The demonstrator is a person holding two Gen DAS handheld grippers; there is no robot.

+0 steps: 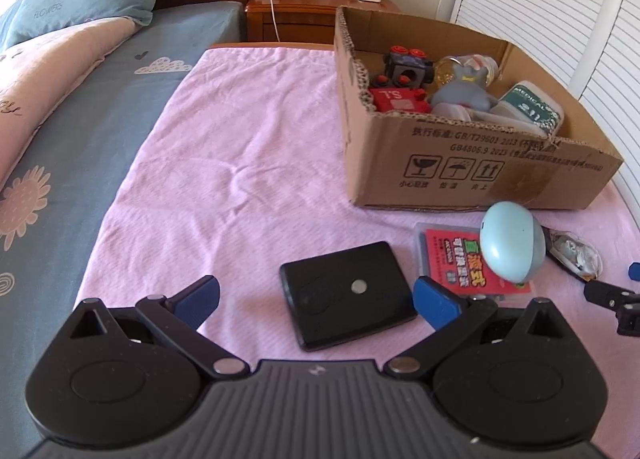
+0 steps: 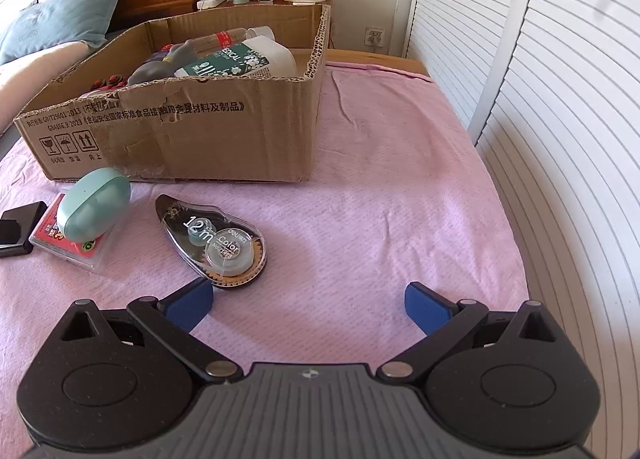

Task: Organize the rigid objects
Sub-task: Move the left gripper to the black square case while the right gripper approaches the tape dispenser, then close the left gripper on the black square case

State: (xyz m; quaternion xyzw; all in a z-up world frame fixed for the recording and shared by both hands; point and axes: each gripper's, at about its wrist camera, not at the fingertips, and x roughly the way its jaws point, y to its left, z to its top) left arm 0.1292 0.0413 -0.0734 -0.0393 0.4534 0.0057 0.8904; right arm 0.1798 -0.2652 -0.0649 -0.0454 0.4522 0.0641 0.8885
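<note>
- Pink cloth covers the worktop beside a bed. Left view: left tongs spread wide and empty, black case lying flat between their tips, long axis slanting away rightward. Cardboard box, ahead right, likely collects sorted items.
- Right view: right tongs wide, empty; correction tape just ahead of the left tip, nose pointing away toward the box.

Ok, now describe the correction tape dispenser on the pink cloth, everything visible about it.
The correction tape dispenser is a teardrop-shaped case of clear plastic over a dark base, lying flat on the pink cloth with its narrow tip pointing toward the cardboard box. Two round spools show through the shell, with toothed gears at the wide end. White print reads "12m" and "Color". It lies free, apart from the box and the mint oval case. The right gripper is open just short of its wide end, not holding it.
</note>
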